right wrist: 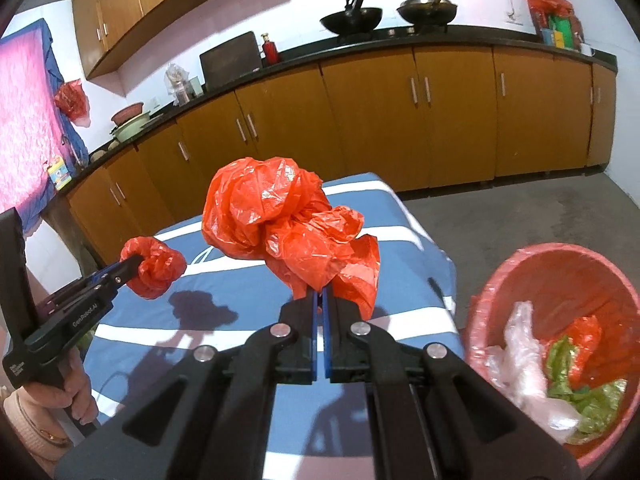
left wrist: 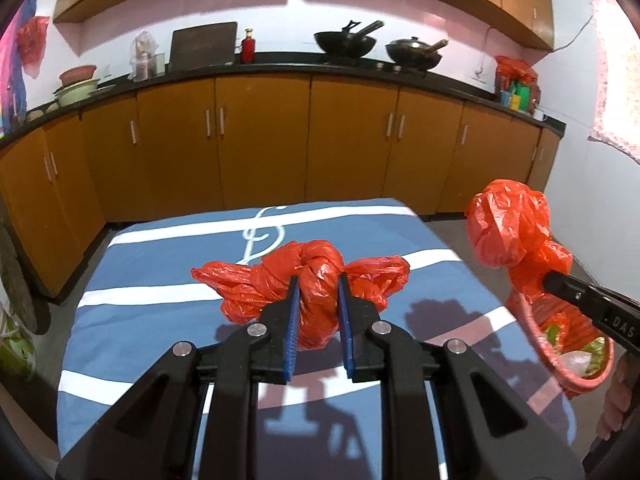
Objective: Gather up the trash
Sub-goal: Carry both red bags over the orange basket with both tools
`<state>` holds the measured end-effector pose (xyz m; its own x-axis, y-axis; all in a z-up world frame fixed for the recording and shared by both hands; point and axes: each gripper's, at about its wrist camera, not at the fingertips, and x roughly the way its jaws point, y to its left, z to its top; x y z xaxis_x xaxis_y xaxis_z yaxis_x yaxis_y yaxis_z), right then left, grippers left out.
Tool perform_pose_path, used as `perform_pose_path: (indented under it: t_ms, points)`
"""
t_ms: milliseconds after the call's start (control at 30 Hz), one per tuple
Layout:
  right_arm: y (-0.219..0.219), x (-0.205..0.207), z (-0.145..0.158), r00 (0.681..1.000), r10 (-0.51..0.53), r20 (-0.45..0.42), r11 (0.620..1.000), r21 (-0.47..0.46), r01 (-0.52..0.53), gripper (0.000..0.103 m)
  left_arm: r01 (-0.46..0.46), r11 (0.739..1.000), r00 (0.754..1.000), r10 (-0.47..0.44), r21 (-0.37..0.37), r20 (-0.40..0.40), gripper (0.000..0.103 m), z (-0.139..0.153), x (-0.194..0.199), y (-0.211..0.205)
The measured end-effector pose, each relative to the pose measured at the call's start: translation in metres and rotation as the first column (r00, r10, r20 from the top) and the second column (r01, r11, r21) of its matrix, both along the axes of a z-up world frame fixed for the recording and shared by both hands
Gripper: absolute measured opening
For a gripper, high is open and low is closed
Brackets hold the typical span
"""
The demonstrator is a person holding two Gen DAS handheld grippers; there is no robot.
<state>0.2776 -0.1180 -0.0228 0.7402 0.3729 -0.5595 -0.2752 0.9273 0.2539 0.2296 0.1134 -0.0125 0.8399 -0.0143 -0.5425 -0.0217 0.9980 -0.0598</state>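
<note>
My left gripper (left wrist: 319,278) is shut on a knotted red plastic bag (left wrist: 276,280), held up over the table covered by a blue striped cloth (left wrist: 160,264). In the right wrist view the same left gripper (right wrist: 134,262) shows at the left with the small knotted bag (right wrist: 158,270) in its tips. My right gripper (right wrist: 320,294) is shut on a larger crumpled red plastic bag (right wrist: 276,216), also lifted off the cloth. A red-lined trash bin (right wrist: 560,254) stands low at the right with clear and green wrappers in it. The left wrist view shows the right gripper (left wrist: 547,279) and its bag (left wrist: 504,228) above the bin (left wrist: 532,332).
Orange base cabinets (left wrist: 264,140) with a black counter run along the far wall, with woks (left wrist: 346,42) and bowls on top. Grey floor (right wrist: 520,216) lies right of the table. A person's hand (right wrist: 76,392) grips the left tool's handle.
</note>
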Motion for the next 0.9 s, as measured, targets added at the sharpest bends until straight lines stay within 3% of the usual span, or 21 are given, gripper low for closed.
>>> perform_pose_path:
  t_ms: [500,900]
  points:
    - [-0.063,-0.041,0.034,0.991,-0.109,0.083,0.994,0.005,0.109,0.004,0.126,0.992,0.99,-0.125,-0.011,0.058,0.018,0.024,-0.019,-0.066]
    - [-0.117,-0.063,0.046,0.969,-0.215,0.119,0.976,-0.001,0.216,0.004,0.247,0.968,0.967,-0.244,-0.03,0.078,0.018,0.031,-0.026,-0.13]
